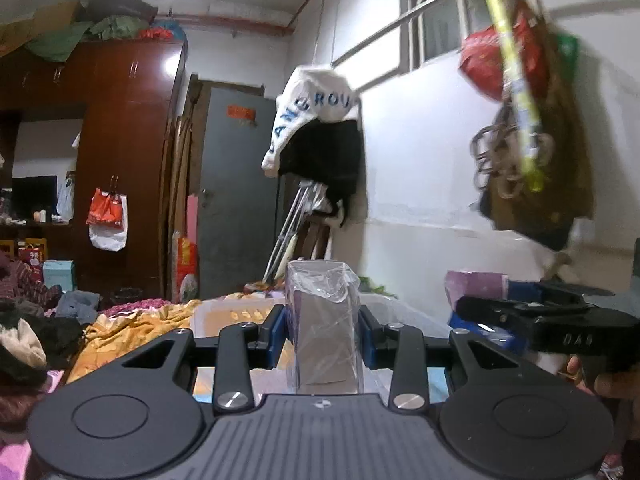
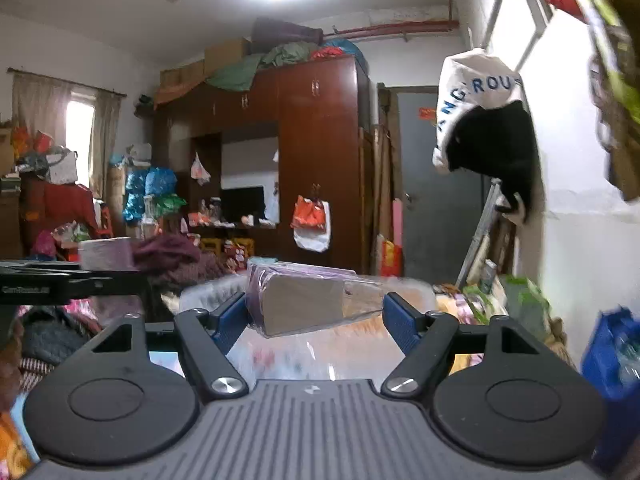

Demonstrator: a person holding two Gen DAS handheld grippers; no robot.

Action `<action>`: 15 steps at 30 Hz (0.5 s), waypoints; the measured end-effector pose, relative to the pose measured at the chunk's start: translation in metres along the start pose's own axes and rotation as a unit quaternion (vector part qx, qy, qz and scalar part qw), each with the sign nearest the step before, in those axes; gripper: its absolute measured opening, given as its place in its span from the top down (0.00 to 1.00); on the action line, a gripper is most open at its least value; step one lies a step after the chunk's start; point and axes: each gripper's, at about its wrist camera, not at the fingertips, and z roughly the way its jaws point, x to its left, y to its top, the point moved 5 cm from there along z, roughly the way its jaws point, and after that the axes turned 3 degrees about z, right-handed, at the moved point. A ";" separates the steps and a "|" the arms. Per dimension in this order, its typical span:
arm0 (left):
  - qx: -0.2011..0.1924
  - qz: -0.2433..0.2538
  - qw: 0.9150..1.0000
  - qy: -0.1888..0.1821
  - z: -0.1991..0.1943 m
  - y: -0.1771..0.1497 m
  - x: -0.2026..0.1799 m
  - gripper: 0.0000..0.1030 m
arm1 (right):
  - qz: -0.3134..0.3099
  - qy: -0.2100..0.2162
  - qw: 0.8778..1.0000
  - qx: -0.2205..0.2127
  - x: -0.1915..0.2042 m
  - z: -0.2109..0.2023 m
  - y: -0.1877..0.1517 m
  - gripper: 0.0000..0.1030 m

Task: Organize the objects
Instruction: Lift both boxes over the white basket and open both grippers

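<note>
In the left wrist view my left gripper (image 1: 324, 322) is shut on a plastic-wrapped purple and grey pack (image 1: 326, 332) that stands upright between the blue pads (image 1: 276, 322). My right gripper (image 2: 316, 314) is shut on a second wrapped pack (image 2: 304, 304), which lies sideways across its jaws. Both packs hang in the air above a clear plastic bin (image 1: 236, 314) (image 2: 204, 294). Each gripper shows in the other's view: the right one (image 1: 548, 322) at the right edge in a hand, the left one (image 2: 60, 280) at the left edge.
A brown wardrobe (image 2: 320, 160) and a grey door (image 1: 236, 200) stand across the room. Clothes hang on the white wall (image 1: 320, 136), with bags on a rail (image 1: 520, 120) close by on the right. Heaped clothes and bedding (image 1: 120, 324) lie to the left, and a blue bag (image 2: 612, 356) sits at the right.
</note>
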 end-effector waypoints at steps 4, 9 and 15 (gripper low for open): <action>0.045 -0.023 0.999 0.014 0.060 0.018 0.020 0.61 | -0.009 -0.027 0.999 0.045 -0.007 0.063 0.013 0.27; 0.091 -0.037 0.995 0.034 0.099 0.003 0.038 0.61 | -0.001 -0.044 0.995 0.087 -0.016 0.096 0.000 0.27; 0.083 -0.019 0.995 0.052 0.107 -0.002 0.036 0.24 | -0.020 -0.058 0.994 0.093 -0.017 0.098 -0.008 0.25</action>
